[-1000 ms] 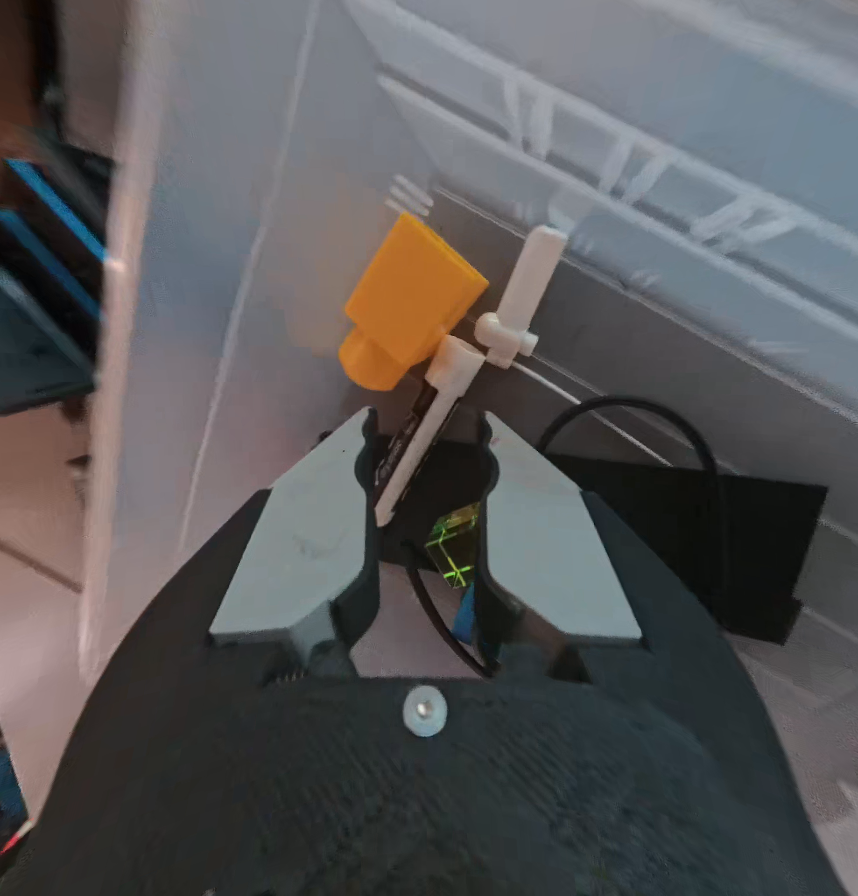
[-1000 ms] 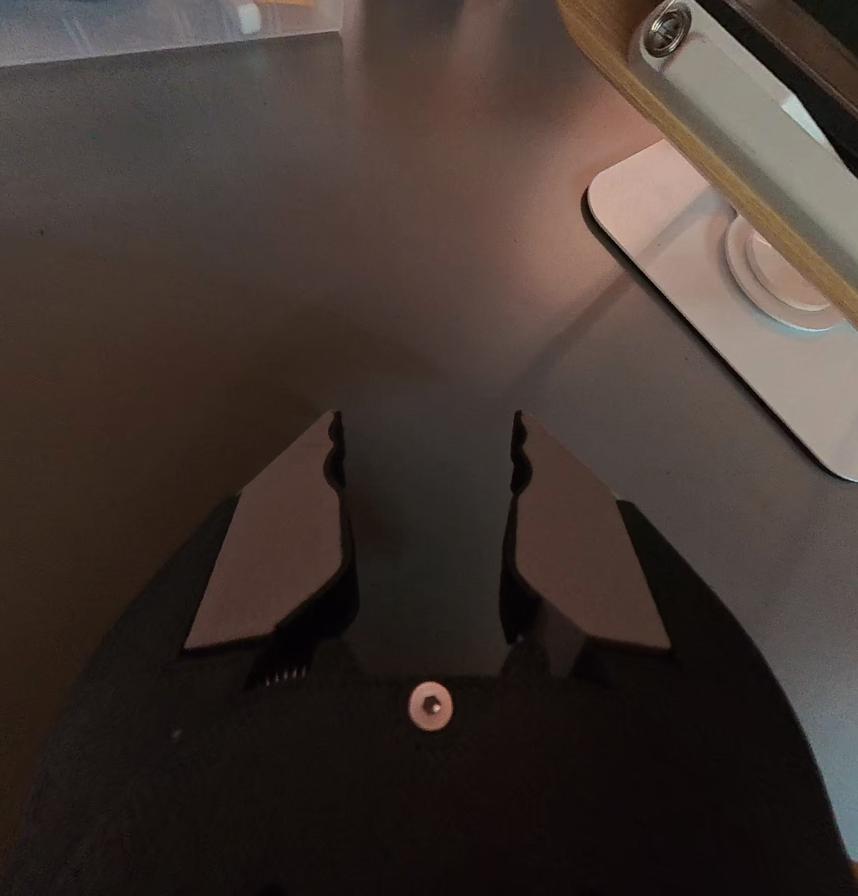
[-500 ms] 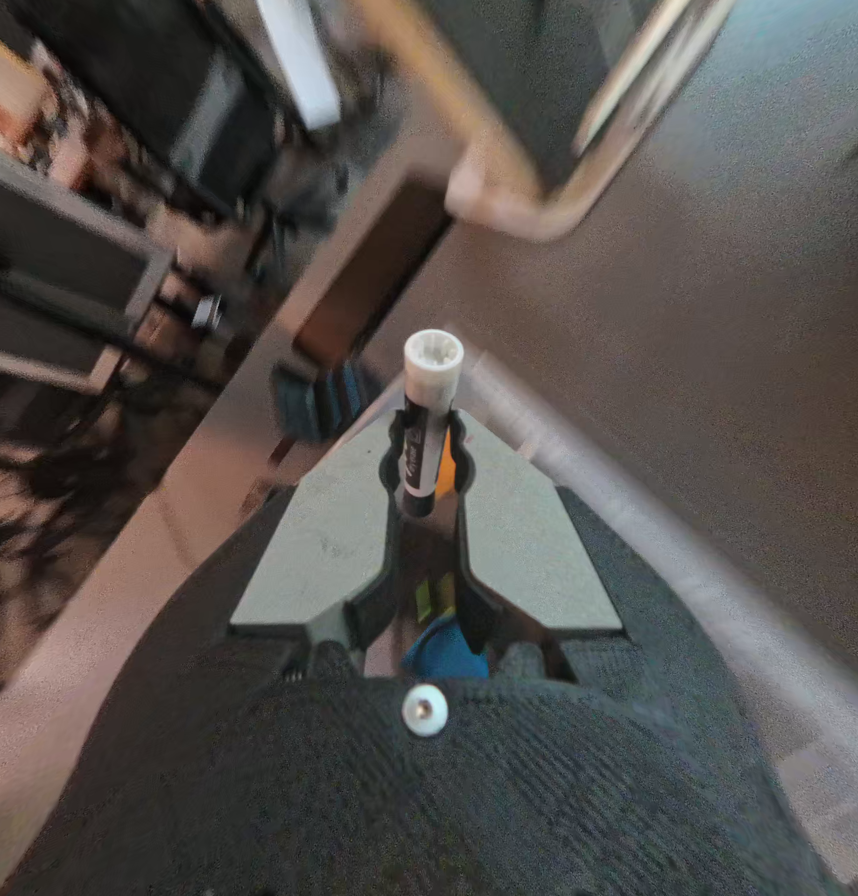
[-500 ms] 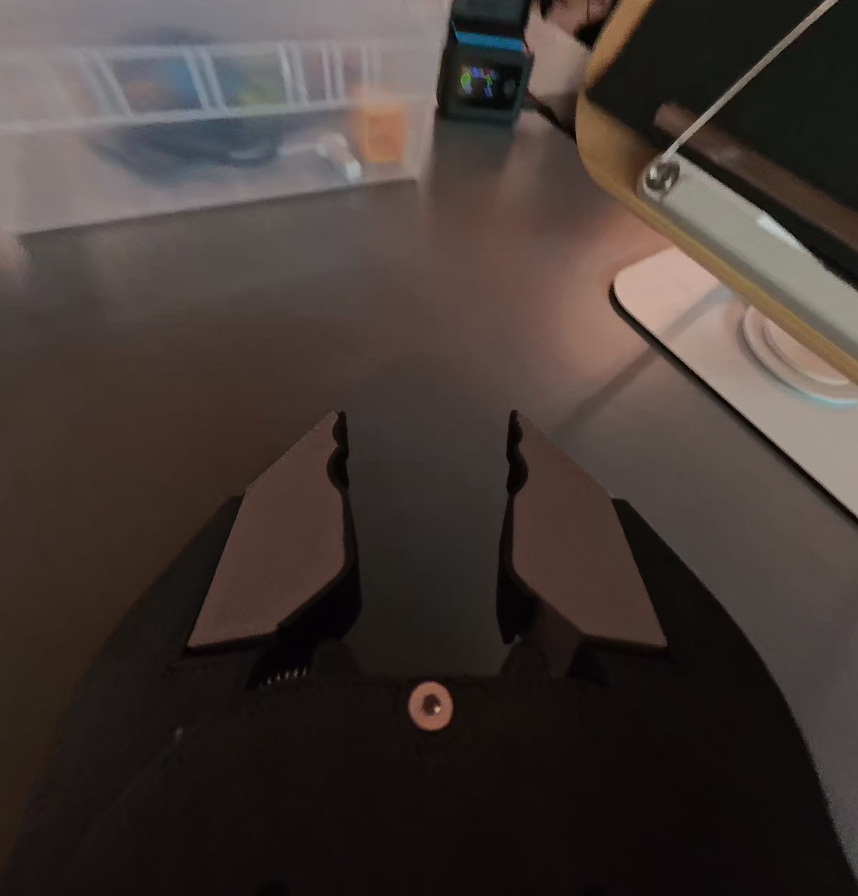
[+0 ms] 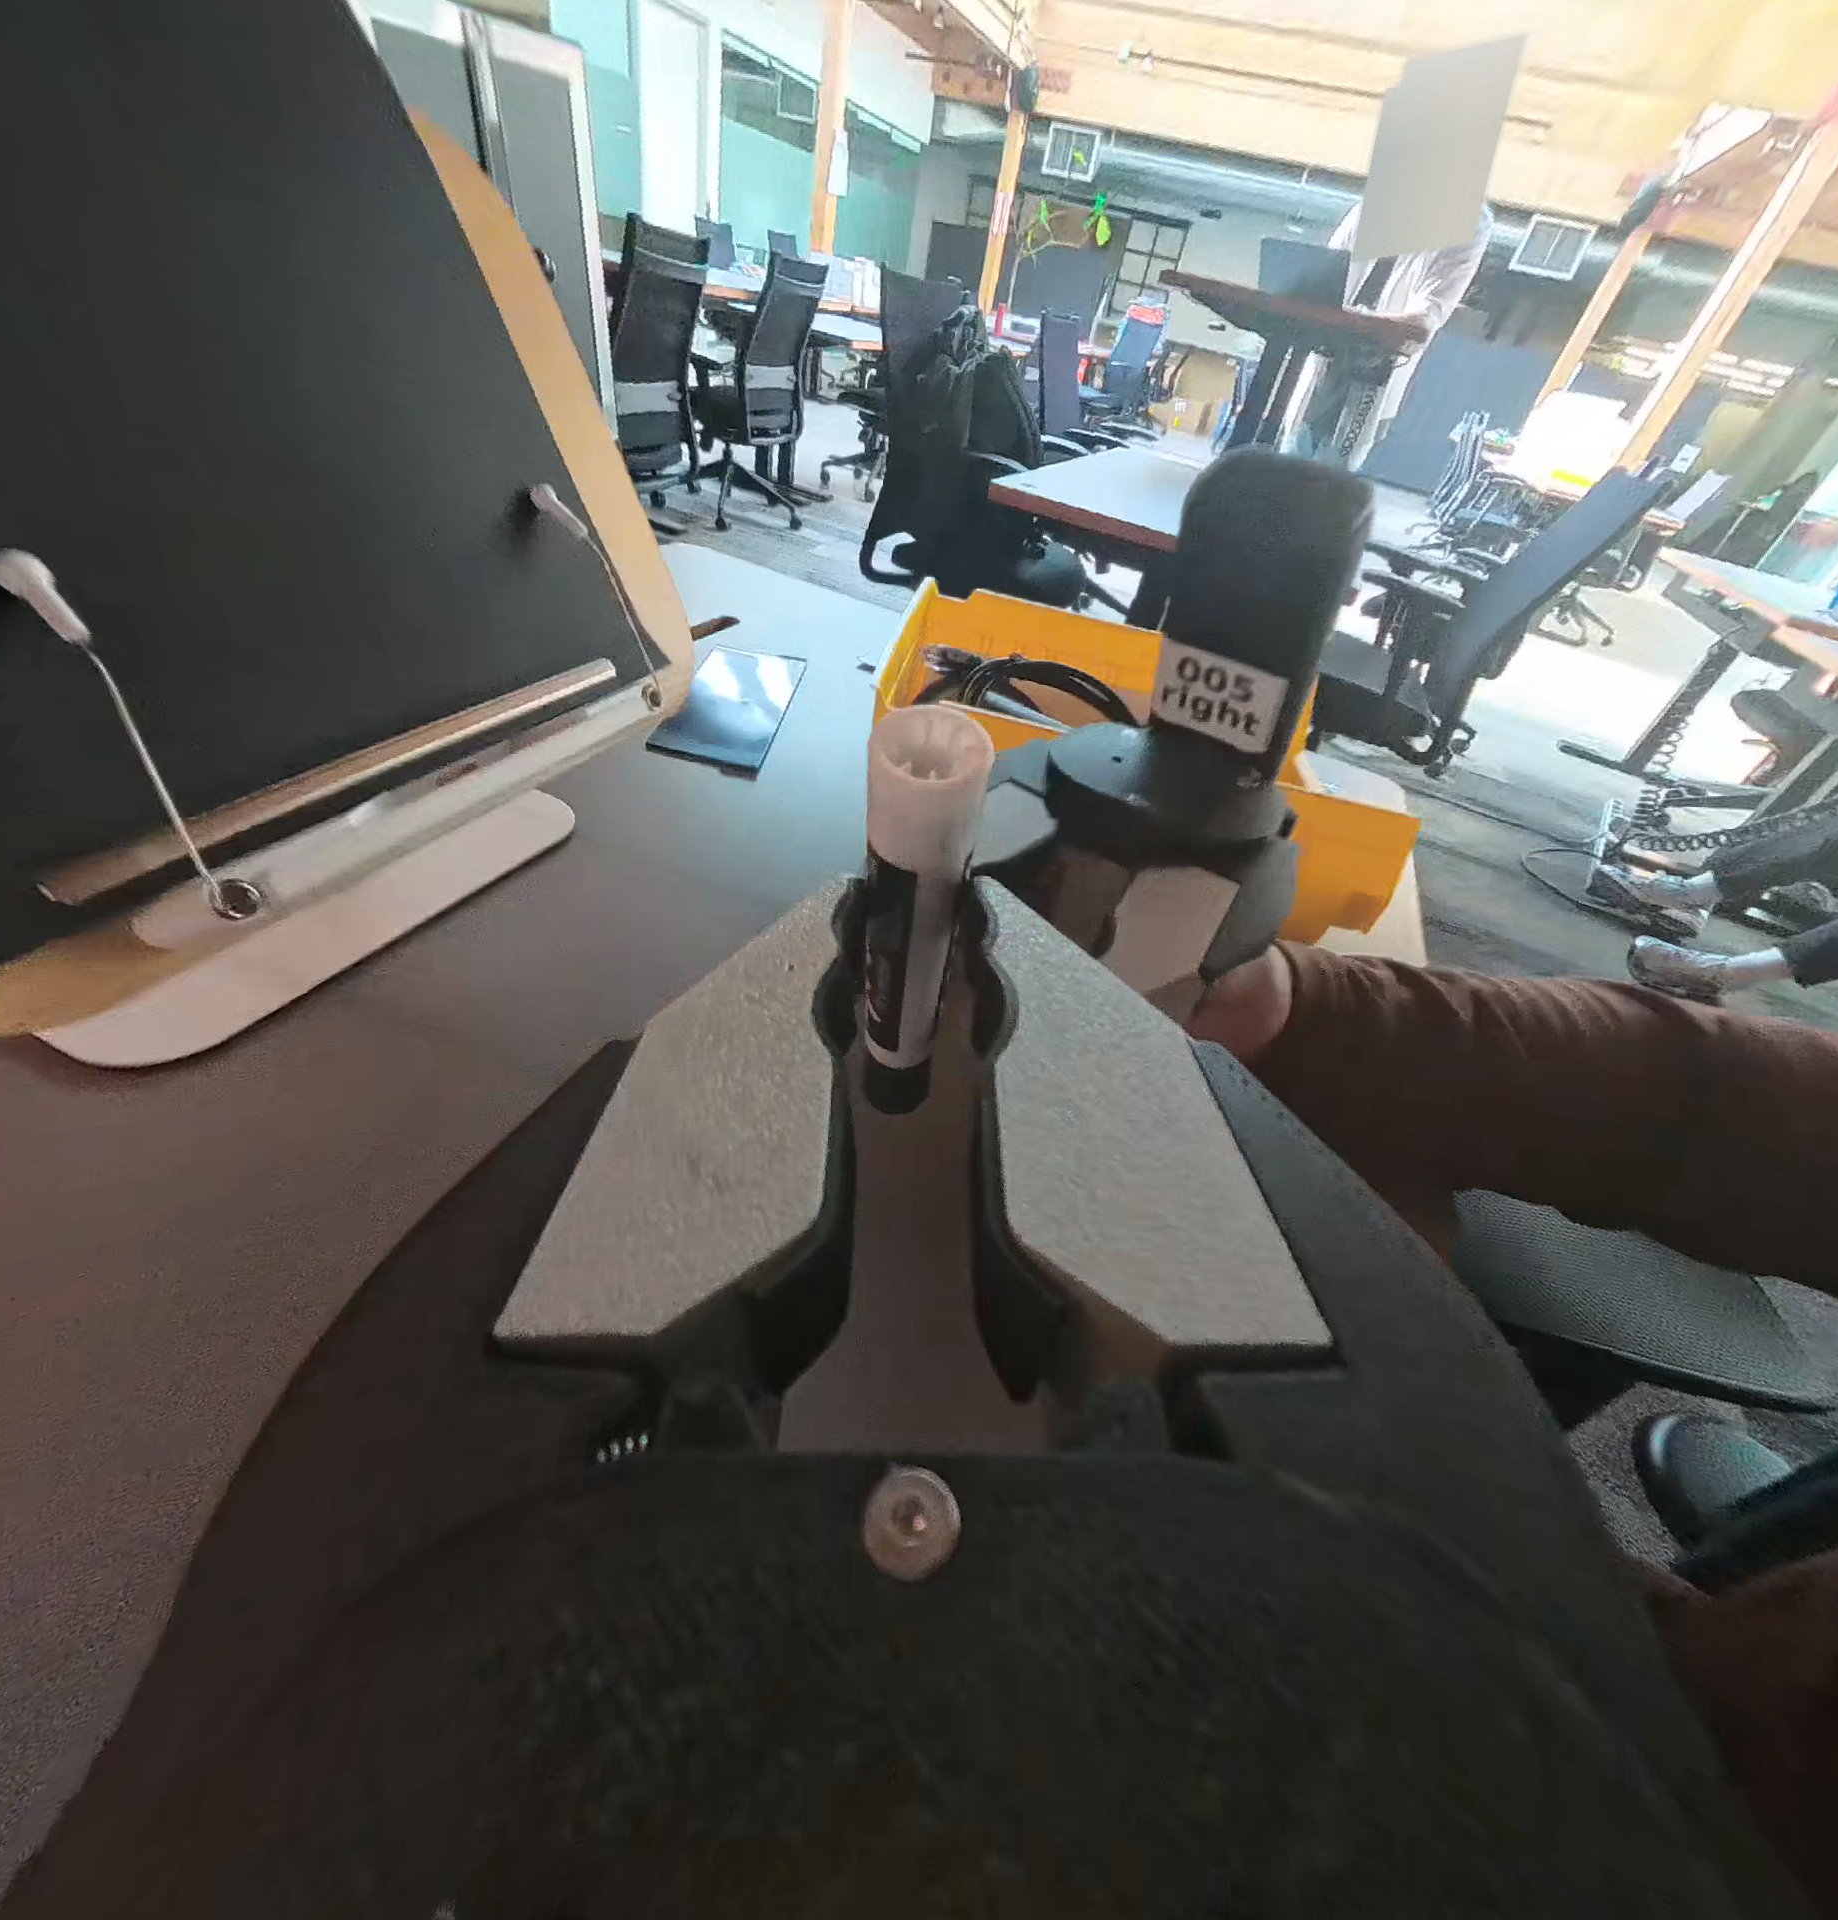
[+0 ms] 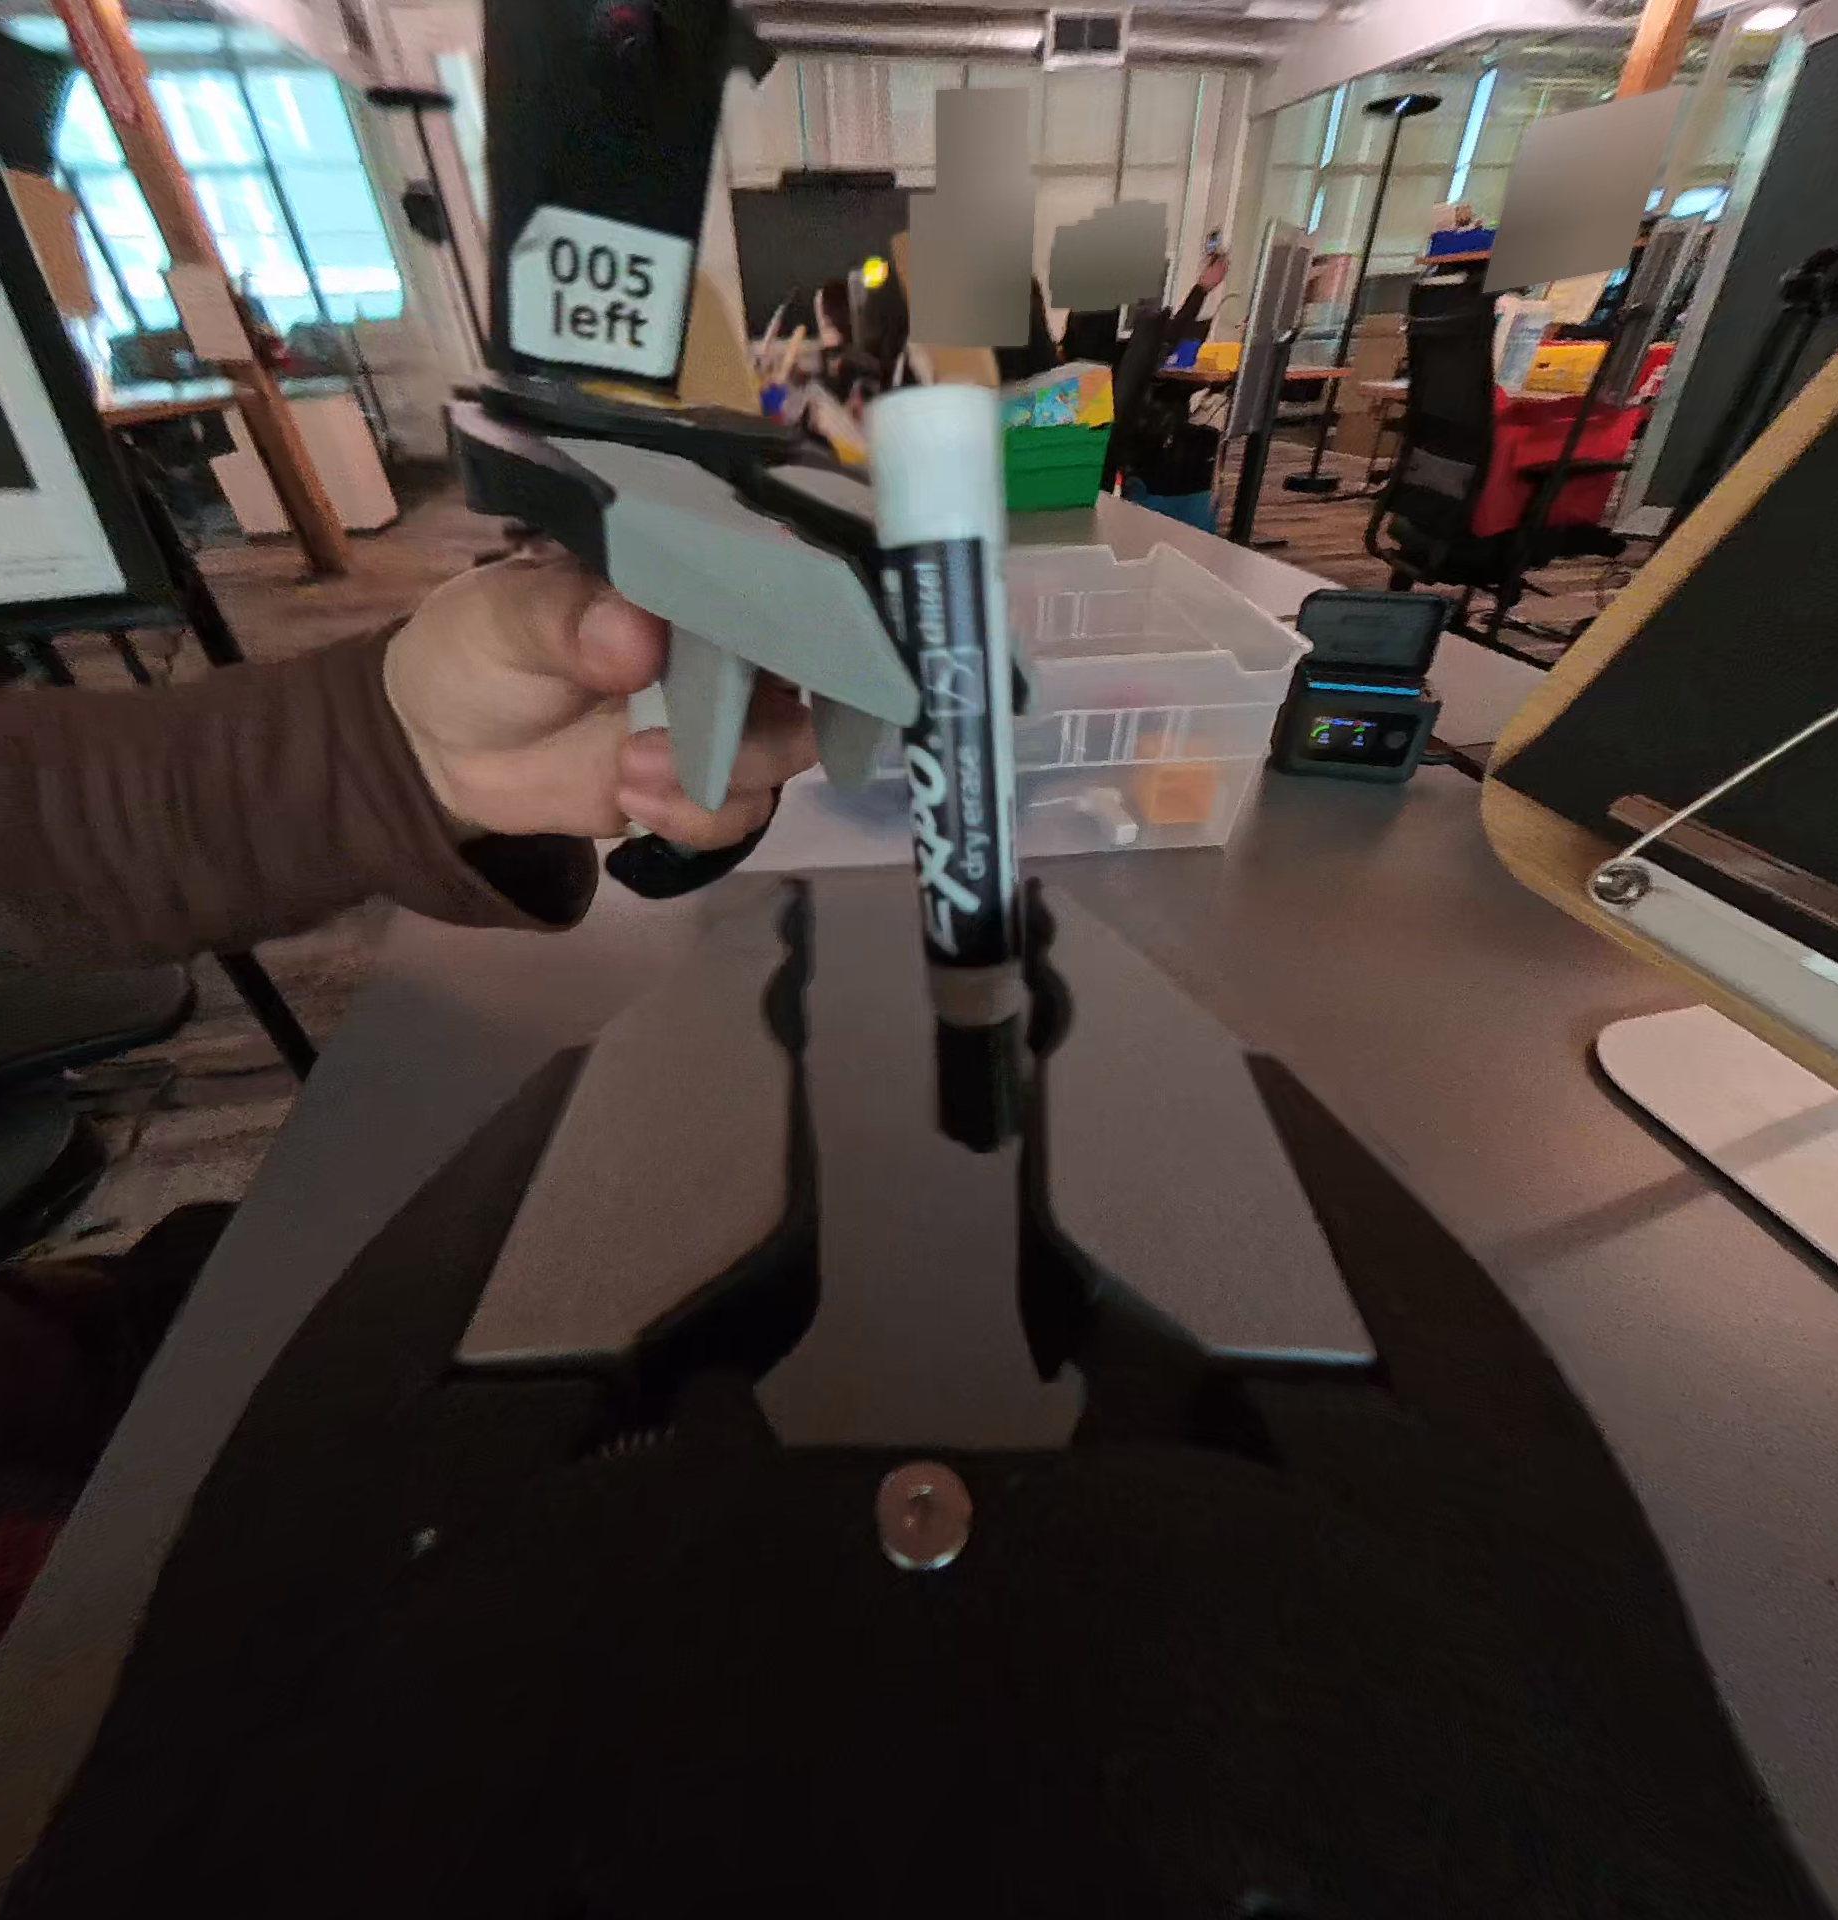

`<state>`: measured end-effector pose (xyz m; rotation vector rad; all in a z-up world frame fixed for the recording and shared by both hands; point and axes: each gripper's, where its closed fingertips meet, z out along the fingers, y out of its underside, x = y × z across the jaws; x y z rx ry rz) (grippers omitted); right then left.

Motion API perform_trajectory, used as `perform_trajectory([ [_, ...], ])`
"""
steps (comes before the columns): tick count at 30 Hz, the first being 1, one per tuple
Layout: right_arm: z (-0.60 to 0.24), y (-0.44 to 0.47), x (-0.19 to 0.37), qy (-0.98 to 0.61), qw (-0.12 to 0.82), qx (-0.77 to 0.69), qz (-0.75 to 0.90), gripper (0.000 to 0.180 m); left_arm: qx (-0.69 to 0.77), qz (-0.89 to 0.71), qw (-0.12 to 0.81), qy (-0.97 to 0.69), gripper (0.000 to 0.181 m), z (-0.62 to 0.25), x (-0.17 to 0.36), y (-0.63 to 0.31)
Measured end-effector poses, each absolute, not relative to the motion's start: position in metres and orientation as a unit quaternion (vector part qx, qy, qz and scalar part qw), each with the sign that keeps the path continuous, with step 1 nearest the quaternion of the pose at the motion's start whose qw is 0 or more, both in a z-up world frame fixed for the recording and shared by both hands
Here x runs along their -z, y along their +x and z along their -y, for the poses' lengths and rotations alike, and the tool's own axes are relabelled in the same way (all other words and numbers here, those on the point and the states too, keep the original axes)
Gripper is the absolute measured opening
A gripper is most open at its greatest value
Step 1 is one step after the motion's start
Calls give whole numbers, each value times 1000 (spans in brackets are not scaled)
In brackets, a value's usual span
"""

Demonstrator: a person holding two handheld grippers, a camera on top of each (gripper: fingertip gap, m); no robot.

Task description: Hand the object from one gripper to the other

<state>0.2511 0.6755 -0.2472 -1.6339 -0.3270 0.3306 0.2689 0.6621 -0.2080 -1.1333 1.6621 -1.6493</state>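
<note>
The object is a marker (image 5: 910, 914) with a black body and a white cap. My left gripper (image 5: 913, 935) is shut on its body and holds it upright above the dark table (image 5: 167, 1195). In the right wrist view the marker (image 6: 951, 727) stands upright, and the left gripper (image 6: 894, 623) grips it just below the cap. My right gripper (image 6: 915, 935) is open. The marker's lower end sits between its jaws, close against the right finger (image 6: 1133, 1143). In the left wrist view the right gripper (image 5: 1154, 914) is just behind the marker, held by a hand (image 5: 1237, 997).
A tilted black board with a wooden edge on a white base (image 5: 271, 416) stands at the left and also shows in the right wrist view (image 6: 1725, 727). A clear plastic bin (image 6: 1133, 686) and a small black device (image 6: 1356, 707) sit behind. A yellow bin (image 5: 1351, 831) is beyond the right gripper. My right fingertips sit around 4 cm from my left ones.
My left gripper closed on the marker, lifted it away from the clear bin and swung it toward the right gripper. The right gripper rose from the table, still open, and now has the marker's end between its jaws.
</note>
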Motion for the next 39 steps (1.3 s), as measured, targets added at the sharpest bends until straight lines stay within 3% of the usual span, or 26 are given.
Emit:
perform_trajectory([
  [1,-677,256,255,-738,646,-128,146,17,616,-615,263,-417,14,-660,213,272],
  [7,-681,312,285,-805,588,-4,83,14,586,-626,288,-426,13,-680,245,302],
  [11,-671,363,311,-853,513,92,25,14,506,-657,338,-444,38,-707,281,319],
  [14,-669,368,322,-871,489,51,-12,14,378,-718,400,-426,54,-727,315,325],
  [18,-666,348,343,-898,436,-57,-24,14,271,-771,452,-357,48,-726,341,323],
  [24,-646,326,368,-931,334,-147,-29,15,284,-776,479,-295,46,-710,326,316],
  [34,-649,297,342,-892,376,-252,-4,15,208,-799,526,-205,46,-691,332,311],
  [37,-647,290,342,-890,367,-270,4,16,205,-792,546,-182,40,-685,327,310],
  [39,-649,288,339,-886,376,-270,12,16,197,-800,543,-165,26,-681,330,307],
])
